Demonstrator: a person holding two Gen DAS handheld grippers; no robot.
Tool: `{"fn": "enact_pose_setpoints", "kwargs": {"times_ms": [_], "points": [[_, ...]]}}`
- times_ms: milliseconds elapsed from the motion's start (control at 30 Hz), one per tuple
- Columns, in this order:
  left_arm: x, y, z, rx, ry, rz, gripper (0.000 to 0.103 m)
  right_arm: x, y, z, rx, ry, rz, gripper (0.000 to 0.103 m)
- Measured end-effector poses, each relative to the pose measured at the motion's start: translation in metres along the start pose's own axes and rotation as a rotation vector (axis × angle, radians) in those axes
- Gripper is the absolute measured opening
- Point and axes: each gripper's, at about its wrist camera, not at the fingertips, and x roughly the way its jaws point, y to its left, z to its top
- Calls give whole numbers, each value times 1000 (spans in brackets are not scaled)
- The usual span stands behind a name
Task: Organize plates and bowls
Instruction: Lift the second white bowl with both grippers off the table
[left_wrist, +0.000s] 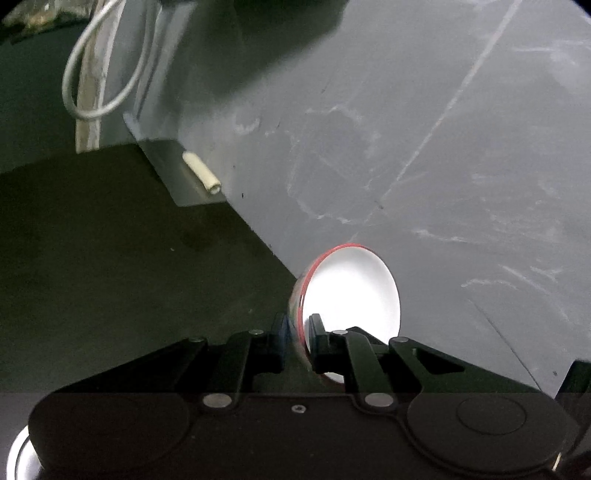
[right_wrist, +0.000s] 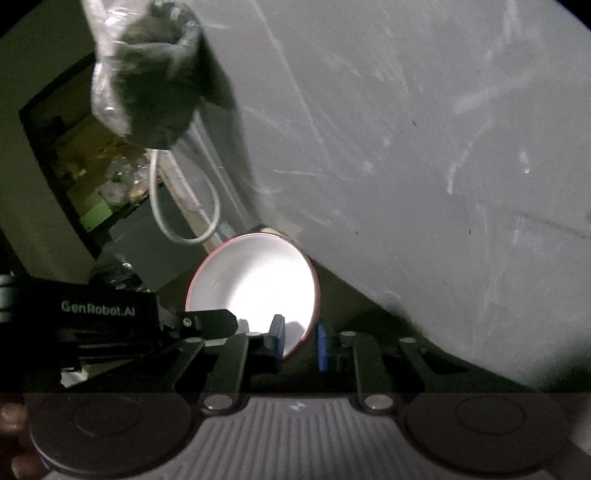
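A white bowl with a red rim (left_wrist: 354, 288) is tipped on its side in the air. My left gripper (left_wrist: 297, 343) is shut on its rim, one finger inside and one outside. In the right wrist view the same bowl (right_wrist: 255, 284) sits between my right gripper's (right_wrist: 301, 343) fingers, which straddle its rim at the lower right with a small gap showing on the outer side. The left gripper's black body (right_wrist: 110, 317) reaches in from the left and holds the bowl's near rim.
A scratched grey wall (left_wrist: 443, 147) fills the right side of both views. A dark counter (left_wrist: 110, 258) lies at left. A white cable loop (left_wrist: 99, 74) hangs by a pipe. A plastic-wrapped dark bundle (right_wrist: 147, 74) hangs at upper left. A steel plate's edge (left_wrist: 18, 458) shows bottom left.
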Motion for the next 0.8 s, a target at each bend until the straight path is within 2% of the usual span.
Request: {"fn": "enact_pose_setpoints", "kwargs": {"times_ms": [500, 800], "points": [[-100, -22, -38, 31, -155, -32, 12, -93, 49, -11, -160, -56, 35, 19], [-140, -20, -74, 10, -169, -30, 12, -128, 68, -31, -225, -35, 83, 19]]}}
